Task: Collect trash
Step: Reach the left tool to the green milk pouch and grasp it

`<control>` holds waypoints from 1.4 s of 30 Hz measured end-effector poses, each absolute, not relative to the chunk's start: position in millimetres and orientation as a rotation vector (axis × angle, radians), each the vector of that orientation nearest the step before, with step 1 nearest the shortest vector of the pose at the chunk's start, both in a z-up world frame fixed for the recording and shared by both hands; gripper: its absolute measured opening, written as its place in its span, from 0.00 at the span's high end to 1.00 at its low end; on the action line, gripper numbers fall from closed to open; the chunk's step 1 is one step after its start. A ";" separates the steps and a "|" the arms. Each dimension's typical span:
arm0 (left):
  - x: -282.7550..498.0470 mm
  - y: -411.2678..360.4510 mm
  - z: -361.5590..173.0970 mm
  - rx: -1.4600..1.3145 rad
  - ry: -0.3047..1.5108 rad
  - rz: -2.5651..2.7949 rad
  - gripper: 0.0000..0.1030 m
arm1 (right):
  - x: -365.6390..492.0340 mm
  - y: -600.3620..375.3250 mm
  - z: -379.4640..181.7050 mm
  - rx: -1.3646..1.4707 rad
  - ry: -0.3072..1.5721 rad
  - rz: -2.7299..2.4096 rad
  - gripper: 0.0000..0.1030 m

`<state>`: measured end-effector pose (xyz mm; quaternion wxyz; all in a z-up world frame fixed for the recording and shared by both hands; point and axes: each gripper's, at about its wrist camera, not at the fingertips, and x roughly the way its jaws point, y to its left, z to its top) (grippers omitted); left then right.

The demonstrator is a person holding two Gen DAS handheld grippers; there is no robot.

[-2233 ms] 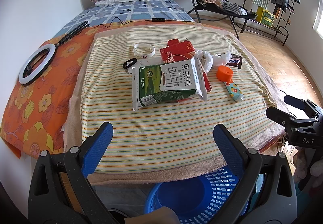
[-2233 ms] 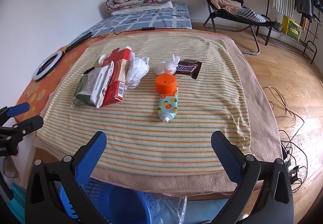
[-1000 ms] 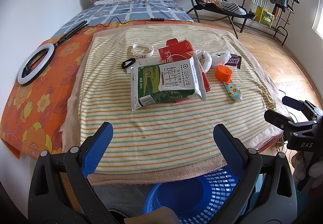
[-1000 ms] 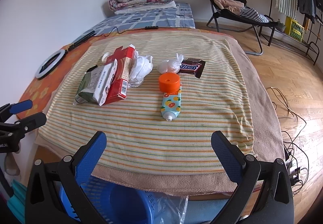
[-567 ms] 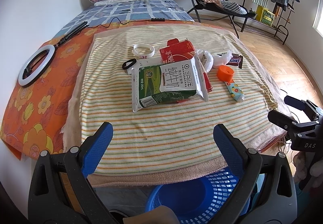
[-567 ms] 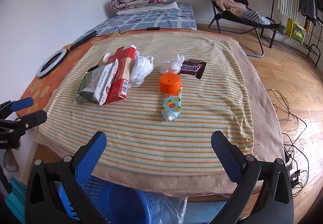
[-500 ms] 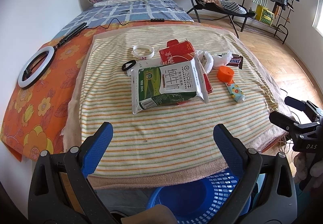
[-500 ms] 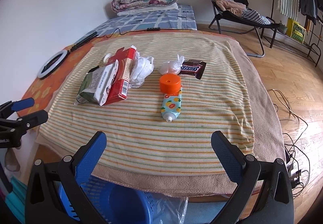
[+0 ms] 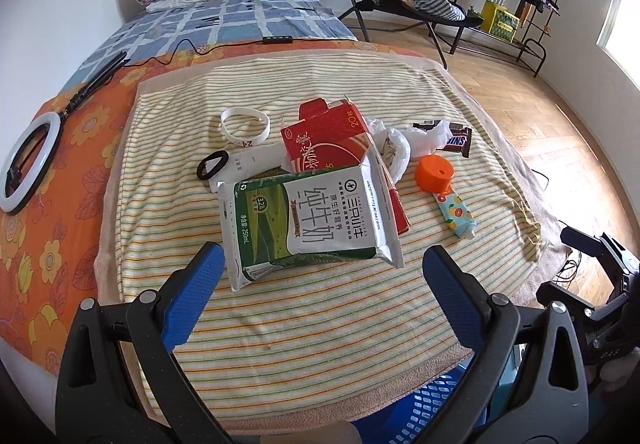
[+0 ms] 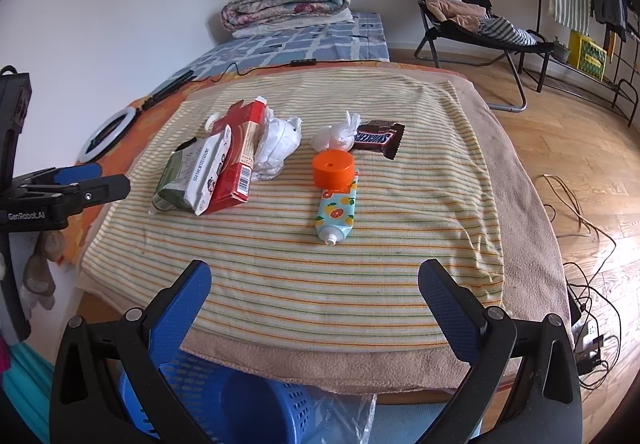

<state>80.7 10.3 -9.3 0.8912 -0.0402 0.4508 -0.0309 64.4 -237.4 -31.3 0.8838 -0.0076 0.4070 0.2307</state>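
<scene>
On the striped cloth lies a flattened green-and-white milk carton on a red carton. Beside them are crumpled white tissues, a second tissue wad, a Snickers wrapper, and an orange-capped tube. My left gripper is open and empty, just short of the milk carton. My right gripper is open and empty, over the cloth's near edge, in front of the tube.
A blue plastic basket stands below the bed's near edge. A white wristband, a black ring and a ring light lie to the left. A folding chair and loose cables are on the wooden floor to the right.
Both grippers have moved forward toward the trash on the cloth. The left one has closed most of the distance to the milk carton. Both stay open.
</scene>
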 end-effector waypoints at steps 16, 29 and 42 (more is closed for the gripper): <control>180.0 71.1 -39.8 -0.376 1.008 -0.128 0.14 | 71.9 -234.4 -38.6 -0.018 0.892 0.472 0.00; 160.5 72.9 -75.5 -0.432 1.184 -0.181 0.19 | 72.2 -236.3 -39.2 0.001 0.913 0.480 0.00; 97.6 95.4 -74.9 -0.434 1.231 -0.145 0.19 | 68.7 -230.6 -36.3 -0.017 0.892 0.478 0.00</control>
